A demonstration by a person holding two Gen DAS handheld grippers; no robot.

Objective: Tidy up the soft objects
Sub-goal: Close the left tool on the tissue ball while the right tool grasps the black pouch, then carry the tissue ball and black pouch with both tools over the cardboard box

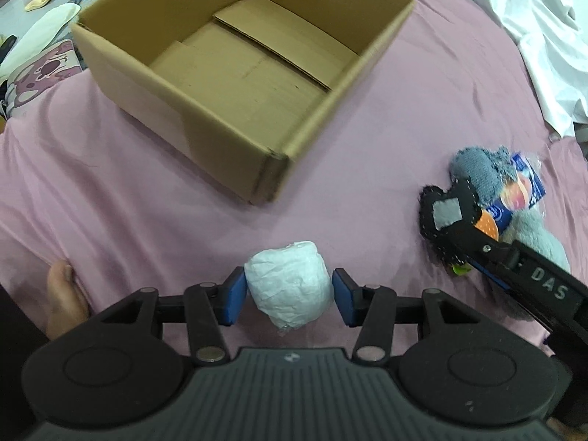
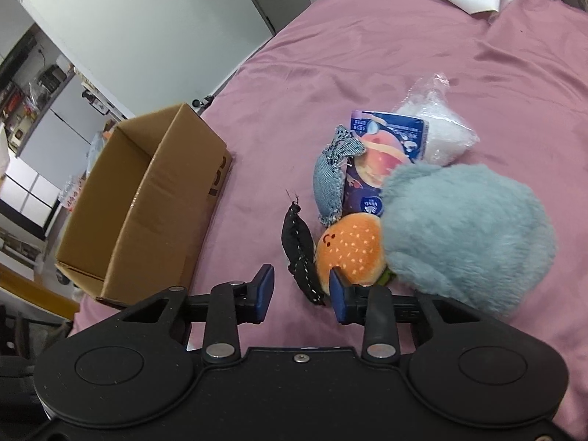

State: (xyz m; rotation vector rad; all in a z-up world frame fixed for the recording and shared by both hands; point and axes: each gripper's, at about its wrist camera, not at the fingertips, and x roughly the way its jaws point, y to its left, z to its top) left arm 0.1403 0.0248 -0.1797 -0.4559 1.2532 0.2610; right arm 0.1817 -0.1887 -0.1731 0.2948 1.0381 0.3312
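Resting on the pink bedsheet [image 1: 110,191], an open cardboard box [image 1: 235,73] serves as the landmark; its interior holds nothing but folded bottom flaps. Nearer the camera than the box's closest corner, the left gripper [image 1: 290,290] clasps a white wrapped bundle [image 1: 290,286], its blue pads pressed to either flank; the bundle's long axis runs along the fingers, its broader rounded end pointing toward the box. To the right of the box lies a cluster of soft items: a black stitched felt piece [image 2: 299,253], an orange burger plush [image 2: 349,250], a denim pouch [image 2: 330,180], a blue printed packet [image 2: 386,147], a clear bag of white filling [image 2: 441,132] and a grey-blue fluffy plush [image 2: 466,228]. The right gripper [image 2: 302,292] stands partly open over the near edge of this cluster. The felt piece lies between its fingers with a gap at the left pad, and its long axis points away from the gripper, tilted slightly toward the box. The right finger touches the burger plush.
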